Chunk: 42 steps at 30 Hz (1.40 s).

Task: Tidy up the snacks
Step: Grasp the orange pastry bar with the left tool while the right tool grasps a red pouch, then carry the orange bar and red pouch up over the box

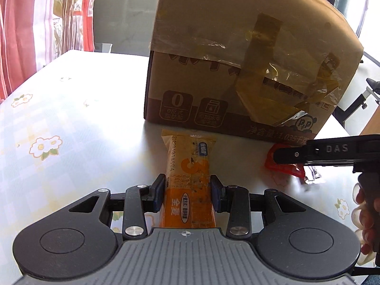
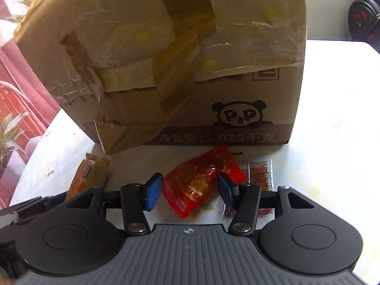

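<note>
A long orange snack bar [image 1: 188,178] lies on the table in front of a taped cardboard box [image 1: 237,71]. My left gripper [image 1: 187,190] has its blue pads against both sides of the bar, shut on it. In the right wrist view, a red snack packet [image 2: 199,182] lies before the box [image 2: 190,71]. My right gripper [image 2: 190,190] is open, with its pads on either side of the packet and gaps showing. The orange bar [image 2: 87,178] shows at left. The right gripper [image 1: 285,155] also shows over the red packet [image 1: 282,166] in the left wrist view.
A small white and red sachet [image 2: 260,178] lies right of the red packet. The table [image 1: 71,118] has a floral cloth. Red curtains [image 1: 19,23] hang at the far left. Exercise gear [image 2: 363,19] stands at the far right.
</note>
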{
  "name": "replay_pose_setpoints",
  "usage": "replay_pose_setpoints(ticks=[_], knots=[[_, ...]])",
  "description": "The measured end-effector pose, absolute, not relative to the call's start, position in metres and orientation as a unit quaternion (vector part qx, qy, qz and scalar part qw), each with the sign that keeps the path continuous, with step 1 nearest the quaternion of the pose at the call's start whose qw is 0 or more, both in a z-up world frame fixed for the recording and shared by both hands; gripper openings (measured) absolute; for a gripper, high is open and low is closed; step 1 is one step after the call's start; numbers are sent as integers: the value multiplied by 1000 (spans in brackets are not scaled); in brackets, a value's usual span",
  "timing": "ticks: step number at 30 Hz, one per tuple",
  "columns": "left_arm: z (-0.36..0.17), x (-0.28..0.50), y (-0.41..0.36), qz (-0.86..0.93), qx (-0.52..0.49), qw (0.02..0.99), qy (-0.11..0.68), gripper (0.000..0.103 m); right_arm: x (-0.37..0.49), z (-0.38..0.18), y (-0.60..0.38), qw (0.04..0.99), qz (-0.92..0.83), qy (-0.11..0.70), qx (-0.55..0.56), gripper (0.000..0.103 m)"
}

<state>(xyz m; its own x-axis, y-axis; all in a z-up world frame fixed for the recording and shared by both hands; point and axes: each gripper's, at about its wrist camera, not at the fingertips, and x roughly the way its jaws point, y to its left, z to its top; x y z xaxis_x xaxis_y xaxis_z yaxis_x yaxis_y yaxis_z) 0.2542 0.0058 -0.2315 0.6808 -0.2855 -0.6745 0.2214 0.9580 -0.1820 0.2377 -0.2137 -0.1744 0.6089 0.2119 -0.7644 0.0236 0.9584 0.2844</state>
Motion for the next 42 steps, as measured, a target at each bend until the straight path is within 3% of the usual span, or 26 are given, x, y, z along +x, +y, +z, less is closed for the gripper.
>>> replay_pose_setpoints(ticks=[8,15,22,42], knots=[[-235,249,9,-146,-44,920,362,41,245,-182,-187,899,9,434,62,54],[-237,246,12,-151,-52,920,357,41,253,-192,-161,904,-4,428,6,60],[-238,245,16,-155,-59,920,354,41,234,-198,-161,911,20,411,-22,47],[-228,230,15,-170,-61,921,346,40,167,-174,-169,930,119,346,-28,41]])
